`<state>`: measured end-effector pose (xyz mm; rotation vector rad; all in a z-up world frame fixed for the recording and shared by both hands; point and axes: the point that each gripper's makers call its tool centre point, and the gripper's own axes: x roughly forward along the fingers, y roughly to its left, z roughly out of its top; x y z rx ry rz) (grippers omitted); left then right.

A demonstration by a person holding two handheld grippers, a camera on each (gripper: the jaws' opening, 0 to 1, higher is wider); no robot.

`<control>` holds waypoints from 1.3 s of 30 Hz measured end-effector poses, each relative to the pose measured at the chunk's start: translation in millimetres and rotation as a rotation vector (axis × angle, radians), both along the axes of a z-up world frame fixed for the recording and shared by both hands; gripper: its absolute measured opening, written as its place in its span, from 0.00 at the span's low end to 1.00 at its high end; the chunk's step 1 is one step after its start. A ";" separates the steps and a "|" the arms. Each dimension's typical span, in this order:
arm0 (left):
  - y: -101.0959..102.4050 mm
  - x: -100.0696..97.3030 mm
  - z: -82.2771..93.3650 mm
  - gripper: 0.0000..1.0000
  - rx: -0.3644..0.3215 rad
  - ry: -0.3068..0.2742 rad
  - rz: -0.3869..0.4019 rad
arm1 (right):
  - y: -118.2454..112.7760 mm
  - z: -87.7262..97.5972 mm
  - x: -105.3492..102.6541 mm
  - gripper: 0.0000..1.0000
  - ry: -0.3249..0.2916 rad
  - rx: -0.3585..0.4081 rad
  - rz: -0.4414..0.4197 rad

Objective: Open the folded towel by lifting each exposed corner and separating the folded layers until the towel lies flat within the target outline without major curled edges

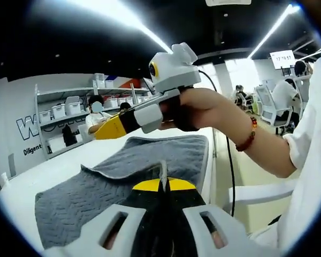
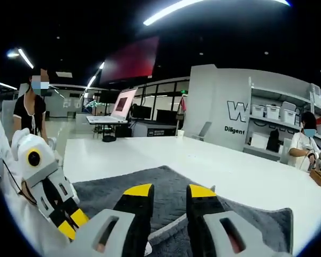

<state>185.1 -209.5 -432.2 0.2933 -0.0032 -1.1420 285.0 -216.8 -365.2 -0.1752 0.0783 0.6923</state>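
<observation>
Left tongs (image 1: 163,184) were pressed together, pinching a light edge of the grey quilted towel (image 1: 123,176) that lay partly folded on the white counter (image 1: 53,166). Right tongs (image 2: 168,194), yellow-tipped, stood apart above it.

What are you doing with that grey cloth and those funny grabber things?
A person holds a gripper in each hand over a grey towel on a white table. The left gripper is shut, maybe pinching a towel edge. The right gripper is open above the towel. The towel is partly unfolded, with one layer folded over.
</observation>
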 end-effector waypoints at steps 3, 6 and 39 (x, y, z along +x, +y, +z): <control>2.6 0.5 0.0 0.01 -0.005 0.001 0.005 | -1.2 0.5 3.3 0.20 0.007 -0.005 -0.001; 3.6 1.3 0.7 0.01 -0.021 0.013 0.002 | -2.4 1.2 6.0 0.20 0.008 -0.018 -0.007; 12.5 3.8 6.7 0.01 -0.098 0.061 -0.009 | 6.3 -16.3 63.1 0.24 0.101 -0.120 -0.038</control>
